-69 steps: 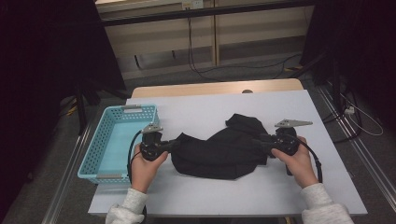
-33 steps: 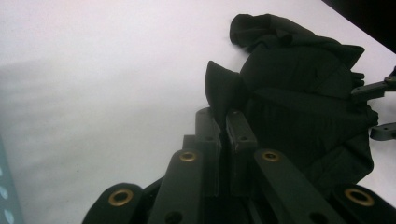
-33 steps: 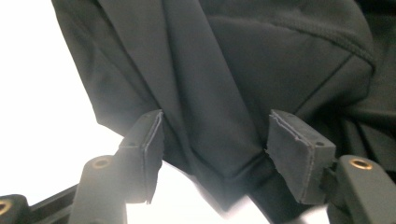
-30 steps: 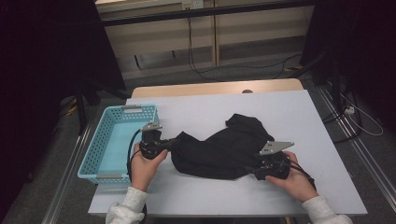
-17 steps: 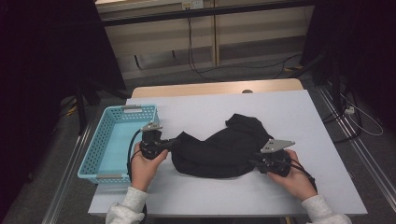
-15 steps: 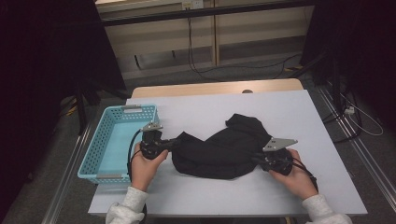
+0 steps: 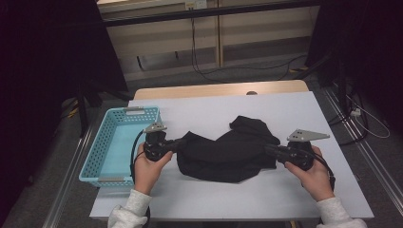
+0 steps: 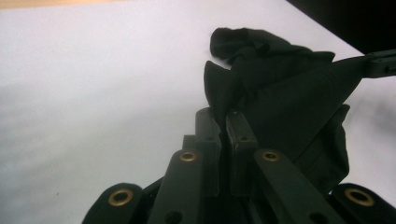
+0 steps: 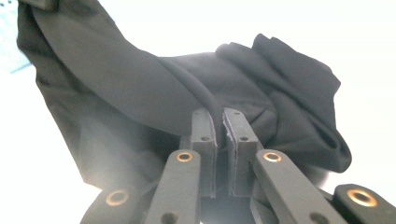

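A black cloth (image 7: 227,153) lies bunched in the middle of the white table (image 7: 204,114). My left gripper (image 7: 177,144) is shut on its left edge, the fabric (image 8: 280,98) pinched between the pads and stretching away. My right gripper (image 7: 272,150) has just been closing and now pinches the cloth's right hem (image 9: 196,91) between its pads. The cloth (image 9: 140,93) hangs taut between the two grippers, its far part folded in a heap (image 7: 249,127).
A light blue mesh basket (image 7: 105,156) stands at the table's left edge, close to my left hand. A wooden board (image 7: 218,89) borders the table's far side. Cables run over the floor beyond and to the right.
My right gripper moved from the cloth's front edge out to the right and up, and its jaws came together on the hem. The cloth is pulled wider. The left gripper stayed put.
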`<state>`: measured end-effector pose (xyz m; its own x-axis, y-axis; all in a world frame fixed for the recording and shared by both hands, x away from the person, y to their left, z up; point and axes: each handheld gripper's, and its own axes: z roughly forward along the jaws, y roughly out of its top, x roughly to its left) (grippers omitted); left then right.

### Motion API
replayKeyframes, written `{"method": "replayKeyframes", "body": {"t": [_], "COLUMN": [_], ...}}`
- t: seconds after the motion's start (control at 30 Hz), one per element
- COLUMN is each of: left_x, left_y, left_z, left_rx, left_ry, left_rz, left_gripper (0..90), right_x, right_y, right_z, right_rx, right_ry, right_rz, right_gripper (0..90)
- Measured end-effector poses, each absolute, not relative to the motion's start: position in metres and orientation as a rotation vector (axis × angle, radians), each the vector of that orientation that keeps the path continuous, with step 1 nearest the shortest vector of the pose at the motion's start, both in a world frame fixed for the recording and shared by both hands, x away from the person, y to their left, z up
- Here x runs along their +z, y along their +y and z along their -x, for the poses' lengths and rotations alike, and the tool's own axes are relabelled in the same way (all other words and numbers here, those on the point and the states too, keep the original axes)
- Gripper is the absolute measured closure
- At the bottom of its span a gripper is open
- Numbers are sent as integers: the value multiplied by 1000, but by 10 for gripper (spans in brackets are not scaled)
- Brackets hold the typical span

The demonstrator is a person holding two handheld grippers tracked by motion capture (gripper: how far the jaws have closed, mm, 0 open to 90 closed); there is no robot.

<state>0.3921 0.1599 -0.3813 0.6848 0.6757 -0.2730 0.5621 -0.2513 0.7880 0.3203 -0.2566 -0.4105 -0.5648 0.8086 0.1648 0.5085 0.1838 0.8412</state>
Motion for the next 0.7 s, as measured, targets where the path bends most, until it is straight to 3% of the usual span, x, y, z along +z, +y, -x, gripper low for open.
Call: {"method": "replayKeyframes", "body": {"t": [0.7], "left_x": [-371], "left_y": [163], "left_z": [-393], "left_rx": [148], "left_ry": [935], "left_rz": [-1881], "left_gripper": [857], "right_x": [-396], "right_y": [-258], "right_z": [-331], "right_rx": [1350], "right_ry": [2103], "right_rz": [-1255], "right_gripper": [846]}}
